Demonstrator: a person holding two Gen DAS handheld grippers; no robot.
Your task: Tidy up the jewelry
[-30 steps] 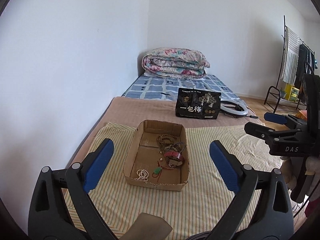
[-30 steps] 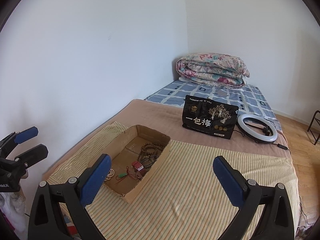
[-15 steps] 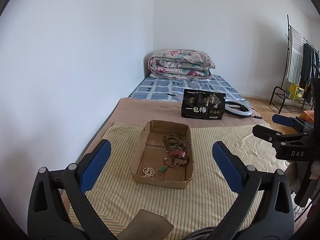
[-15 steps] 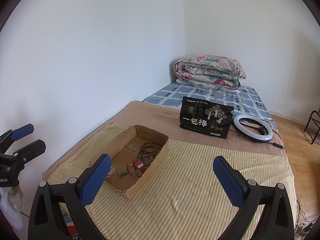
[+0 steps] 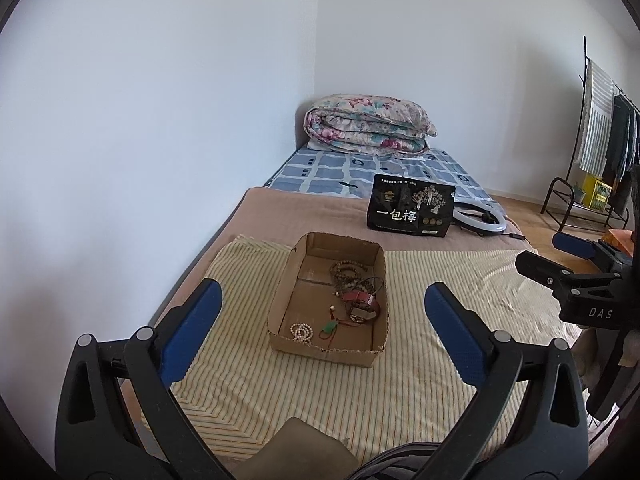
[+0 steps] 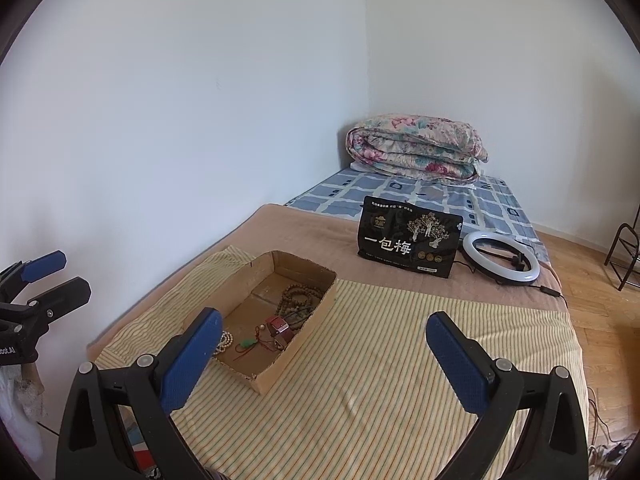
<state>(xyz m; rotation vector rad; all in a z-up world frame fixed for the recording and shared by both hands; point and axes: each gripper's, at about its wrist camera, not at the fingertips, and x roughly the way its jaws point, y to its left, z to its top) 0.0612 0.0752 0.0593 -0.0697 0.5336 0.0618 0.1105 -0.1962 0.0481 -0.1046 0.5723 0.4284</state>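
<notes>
jewelry sits in a shallow cardboard box on the striped cloth, which covers the near end of the bed; the box lies toward the bed's left edge, close to the wall, its long axis running away from the near edge toward the folded quilt at the far end. between box and quilt a black snack bag stands upright, with a ring light just beside it toward the right edge.

inside the box, going by size: a heap of brown wooden beads in the far right part, a red watch against the right wall, a small pearl bracelet at the near wall, and a green pendant on red cord just beside it. how tangled the beads and watch strap are i cannot quite tell at this range.

left gripper hangs above the near edge with its jaws spread wide and nothing between them; the box lies straight ahead, centred in the gap. right gripper is likewise spread wide and empty, but it faces bare cloth and the box lies off to its left. so the left hand looks the nearer and better lined up, probably for the pearls or pendant at the near wall.
</notes>
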